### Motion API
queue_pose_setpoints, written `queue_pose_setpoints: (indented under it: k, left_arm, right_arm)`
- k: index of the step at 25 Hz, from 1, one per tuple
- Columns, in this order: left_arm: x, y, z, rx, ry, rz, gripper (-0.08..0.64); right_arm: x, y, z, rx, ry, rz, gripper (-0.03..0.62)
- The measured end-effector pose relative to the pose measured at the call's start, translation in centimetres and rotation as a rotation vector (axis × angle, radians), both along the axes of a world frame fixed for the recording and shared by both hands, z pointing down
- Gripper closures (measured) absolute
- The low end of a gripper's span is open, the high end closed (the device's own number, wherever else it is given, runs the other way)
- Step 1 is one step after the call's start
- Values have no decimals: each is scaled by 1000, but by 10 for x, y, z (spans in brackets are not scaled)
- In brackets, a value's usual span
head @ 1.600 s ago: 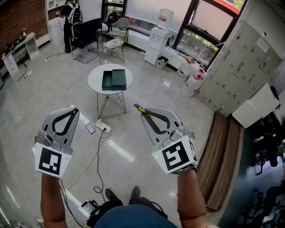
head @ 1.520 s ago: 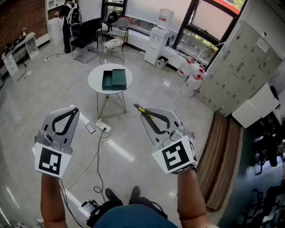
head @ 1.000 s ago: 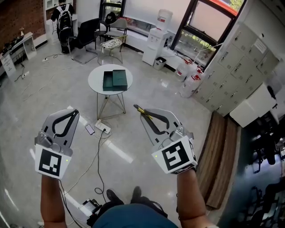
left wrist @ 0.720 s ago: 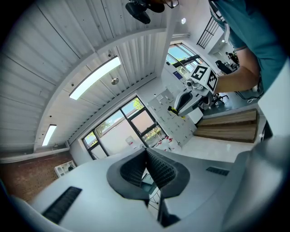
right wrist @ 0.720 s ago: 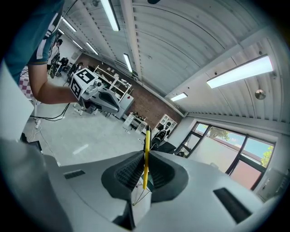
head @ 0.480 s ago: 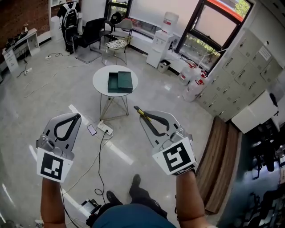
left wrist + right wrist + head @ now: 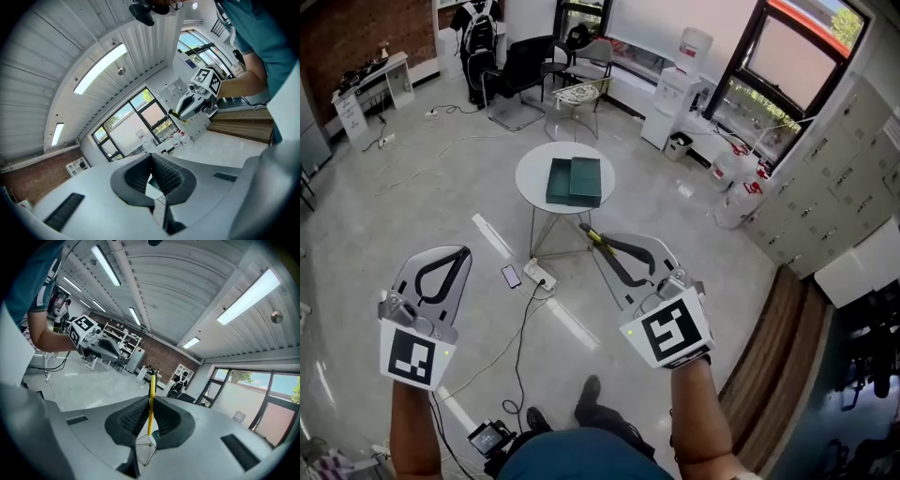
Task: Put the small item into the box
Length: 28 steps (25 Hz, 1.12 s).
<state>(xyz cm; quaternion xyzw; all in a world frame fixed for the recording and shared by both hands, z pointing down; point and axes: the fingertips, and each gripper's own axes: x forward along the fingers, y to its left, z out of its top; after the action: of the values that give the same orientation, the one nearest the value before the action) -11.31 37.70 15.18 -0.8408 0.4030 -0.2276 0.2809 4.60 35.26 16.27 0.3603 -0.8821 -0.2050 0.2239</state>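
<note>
A dark green box (image 7: 574,182) lies open on a small round white table (image 7: 532,169) ahead of me. My right gripper (image 7: 592,234) is shut on a thin yellow and black pen-like item (image 7: 591,232), whose tip sticks out past the jaws toward the table's base. In the right gripper view the yellow item (image 7: 151,394) stands upright, pinched between the pads of the right gripper (image 7: 149,411). My left gripper (image 7: 459,253) hangs at the lower left over the floor, shut with nothing in it; its pads (image 7: 164,173) meet.
A power strip (image 7: 541,275), a phone (image 7: 512,277) and cables lie on the floor between me and the table. Chairs (image 7: 525,70), a person with a backpack (image 7: 480,33), a water dispenser (image 7: 680,84) and lockers (image 7: 825,187) ring the room.
The table and green box have come nearer and lower in the head view as I walk forward. Both grippers keep their pose; the right one still holds the yellow item.
</note>
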Motion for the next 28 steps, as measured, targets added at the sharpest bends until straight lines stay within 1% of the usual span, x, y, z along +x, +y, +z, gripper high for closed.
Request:
queue_pose_setpoints:
  k: [8, 11, 16, 21, 28]
  left_arm:
    - [63, -58, 8, -13, -15, -61, 541]
    - [82, -72, 14, -18, -20, -74, 541]
    - [129, -91, 7, -17, -47, -81, 541]
    - [174, -103, 9, -21, -69, -54, 541]
    - [237, -130, 12, -13, -85, 28, 541]
  right_arm:
    - [60, -70, 5, -3, -21, -62, 538]
    - [78, -86, 11, -5, -29, -76, 538]
    - [124, -107, 4, -2, -51, -88, 538]
    - [172, -116, 7, -1, -78, -55, 538]
    - [240, -126, 18, -11, -93, 28, 538]
